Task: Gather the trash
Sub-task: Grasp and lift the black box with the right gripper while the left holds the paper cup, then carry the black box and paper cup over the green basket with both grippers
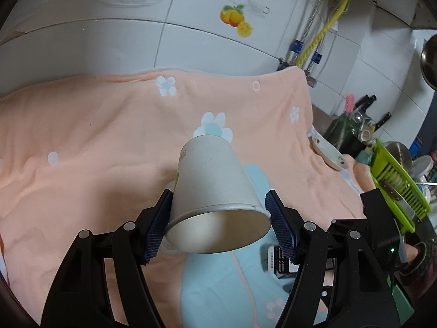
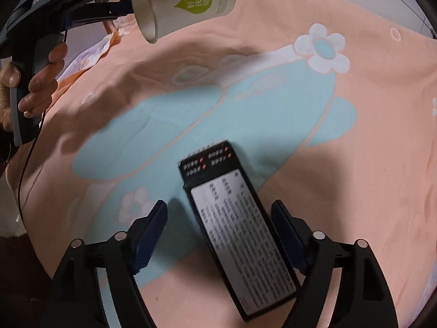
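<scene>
My left gripper (image 1: pixel 218 218) is shut on a white paper cup (image 1: pixel 213 186), held on its side above the cloth with its open mouth toward the camera. The cup also shows in the right wrist view (image 2: pixel 188 5) at the top left, with a green leaf logo. A black box with a white printed label (image 2: pixel 240 227) lies flat on the cloth between the fingers of my right gripper (image 2: pixel 218 218), which is open around it. A corner of the box shows in the left wrist view (image 1: pixel 278 259).
A peach cloth with white flowers and a blue patch (image 1: pixel 109 136) covers the table. At the right edge stand a white dish (image 1: pixel 330 155), a green dish rack (image 1: pixel 396 188), a knife block (image 1: pixel 352 131) and pots. A tiled wall (image 1: pixel 191 27) is behind.
</scene>
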`<state>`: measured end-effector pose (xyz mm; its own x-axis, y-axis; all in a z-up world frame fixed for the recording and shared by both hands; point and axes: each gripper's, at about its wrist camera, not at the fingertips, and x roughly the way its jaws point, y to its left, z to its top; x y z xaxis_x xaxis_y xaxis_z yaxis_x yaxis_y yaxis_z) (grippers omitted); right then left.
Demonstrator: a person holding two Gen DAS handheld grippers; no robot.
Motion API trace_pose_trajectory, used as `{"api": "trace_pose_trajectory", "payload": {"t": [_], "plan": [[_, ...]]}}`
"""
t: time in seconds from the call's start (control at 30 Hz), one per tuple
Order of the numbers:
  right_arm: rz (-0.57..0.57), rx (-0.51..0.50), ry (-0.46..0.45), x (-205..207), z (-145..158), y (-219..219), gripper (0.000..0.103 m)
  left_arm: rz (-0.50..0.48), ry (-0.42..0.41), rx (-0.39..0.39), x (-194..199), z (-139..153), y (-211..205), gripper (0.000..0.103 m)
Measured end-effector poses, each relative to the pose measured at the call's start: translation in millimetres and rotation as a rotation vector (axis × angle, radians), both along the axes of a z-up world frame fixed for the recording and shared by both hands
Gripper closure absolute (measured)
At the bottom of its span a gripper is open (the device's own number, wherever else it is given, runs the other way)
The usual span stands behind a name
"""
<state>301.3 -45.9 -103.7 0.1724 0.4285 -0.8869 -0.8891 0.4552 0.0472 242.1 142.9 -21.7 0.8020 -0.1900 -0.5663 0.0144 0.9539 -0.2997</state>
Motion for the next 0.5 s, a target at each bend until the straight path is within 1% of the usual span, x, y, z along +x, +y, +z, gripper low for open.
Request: {"api": "trace_pose_trajectory", "payload": {"t": [0.03,0.07,0.1,0.13,0.2,0.27,0.33,0.43,0.5], "plan": [[-0.001,0.002,0.007,-1,0,-3,0.027,-0.001,0.001,0.002,0,0,-1,0.035],[-0.004,0.002,0.010,-2,1,-6,0.029,-0.002,0.000,0.002,-1,1,-2,0.035],[-0.008,0.001,0.015,-3,1,-5,0.036,-0.003,0.001,-0.001,-2,1,-3,0.035],[-0.013,0.002,0.021,-4,0,-5,0.041,-0.004,0.003,-0.003,-3,1,-4,0.035],[-0.044,-0.001,0.007,-6,0,-8,0.054,-0.007,0.004,-0.005,-7,1,-7,0.035],[-0.068,0.012,0.014,-8,2,-11,0.056,-0.013,0.004,-0.008,-10,1,-10,0.035],[-0.093,0.010,-0.004,-13,2,-13,0.057,-0.022,0.000,-0.012,-15,2,-14,0.035],[-0.146,0.050,-0.012,-27,7,-20,0.059,-0.041,-0.009,-0.024,-23,4,-21,0.035],[-0.198,0.096,-0.017,-38,14,-30,0.059,-0.057,-0.014,-0.038,-30,4,-28,0.035]]}}
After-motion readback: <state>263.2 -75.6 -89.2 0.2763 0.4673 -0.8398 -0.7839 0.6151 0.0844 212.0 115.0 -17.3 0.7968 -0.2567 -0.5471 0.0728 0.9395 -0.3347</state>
